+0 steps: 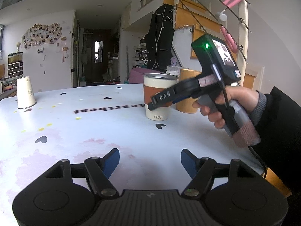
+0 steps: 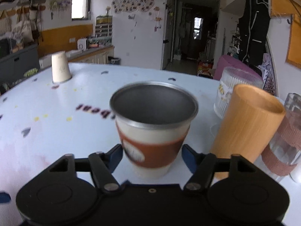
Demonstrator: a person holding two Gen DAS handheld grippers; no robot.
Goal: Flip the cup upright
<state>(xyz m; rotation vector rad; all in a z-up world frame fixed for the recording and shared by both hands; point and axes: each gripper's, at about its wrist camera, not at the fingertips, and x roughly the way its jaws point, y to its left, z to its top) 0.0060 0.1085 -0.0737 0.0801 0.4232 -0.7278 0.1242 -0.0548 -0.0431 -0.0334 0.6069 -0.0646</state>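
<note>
A white cup with a brown sleeve and metal rim (image 2: 153, 131) stands upright on the white table (image 2: 56, 124), mouth up; it also shows in the left wrist view (image 1: 159, 97). My right gripper (image 2: 151, 158) has its blue pads on either side of the sleeve, close to it, with a small gap on the right; it also shows in the left wrist view (image 1: 165, 101). My left gripper (image 1: 150, 163) is open and empty, low over the near table. A white paper cup (image 1: 25, 93) stands upside down at the far left, also in the right wrist view (image 2: 60, 66).
An orange bamboo tumbler (image 2: 246, 124) stands just right of the sleeved cup. A ribbed glass (image 2: 235, 86) and a clear glass with a brown band (image 2: 284, 148) stand behind and right of it. The table has heart stickers and printed lettering (image 1: 105, 109).
</note>
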